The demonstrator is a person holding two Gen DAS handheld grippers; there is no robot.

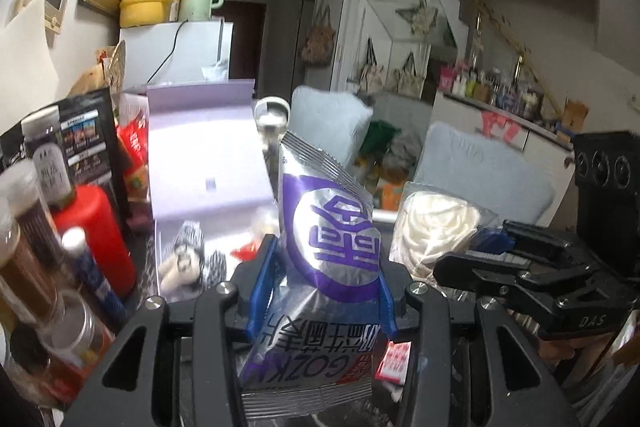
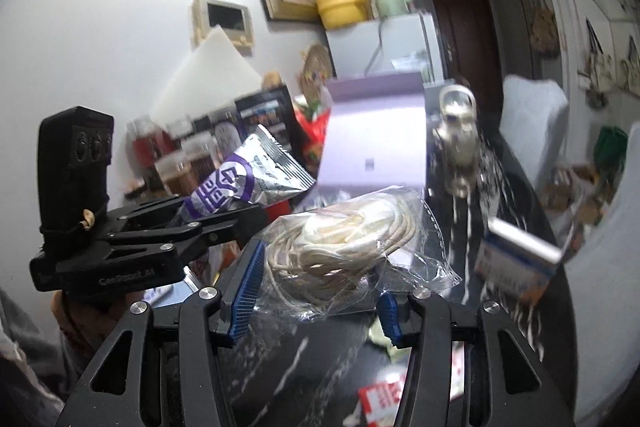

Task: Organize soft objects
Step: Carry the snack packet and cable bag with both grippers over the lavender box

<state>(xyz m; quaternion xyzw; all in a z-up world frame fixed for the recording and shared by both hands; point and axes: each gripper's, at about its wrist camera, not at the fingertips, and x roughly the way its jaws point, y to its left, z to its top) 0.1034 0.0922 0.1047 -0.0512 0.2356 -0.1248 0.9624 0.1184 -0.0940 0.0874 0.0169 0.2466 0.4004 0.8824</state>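
Cluttered counter [image 2: 320, 359]; grippers grip snack pouch [image 1: 320, 267], cord bag [image 2: 340, 247].

Red bottle [image 1: 98, 231] — yellow pot [image 1: 144, 1].

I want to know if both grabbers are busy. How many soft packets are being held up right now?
2. The silver and purple snack packet sits between the left gripper's blue pads. The clear bag of white cord sits in the right gripper. More packets may lie hidden on the cluttered table.

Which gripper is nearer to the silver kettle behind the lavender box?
Left, probably. The left gripper, shut on the foil snack packet, points almost straight at the silver kettle. The right gripper, holding the bagged cord, has the kettle off to its right.
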